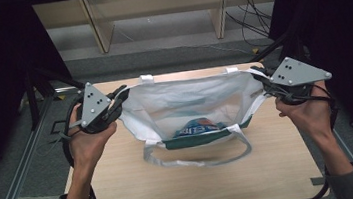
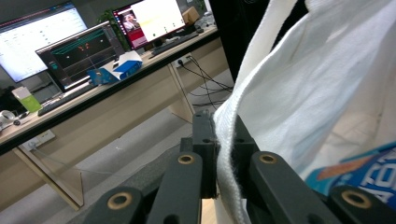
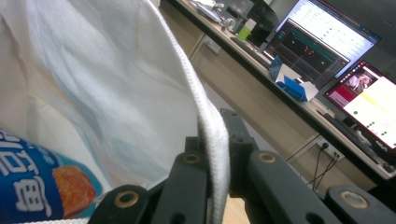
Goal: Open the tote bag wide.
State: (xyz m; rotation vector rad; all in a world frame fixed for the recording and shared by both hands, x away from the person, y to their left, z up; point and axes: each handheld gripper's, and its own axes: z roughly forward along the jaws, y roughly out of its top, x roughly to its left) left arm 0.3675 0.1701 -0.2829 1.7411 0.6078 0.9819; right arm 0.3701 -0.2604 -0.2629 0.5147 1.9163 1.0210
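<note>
White tote bag (image 1: 190, 103) stretched between grippers, long axis hand to hand. Left gripper (image 1: 117, 102) clamps left rim; right gripper (image 1: 262, 80) clamps right rim. Blue snack packet (image 1: 198, 126) inside, midway.

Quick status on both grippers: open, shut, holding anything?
Left gripper: shut on the white bag's rim, left end.
Right gripper: shut on the same bag's rim, right end.
</note>
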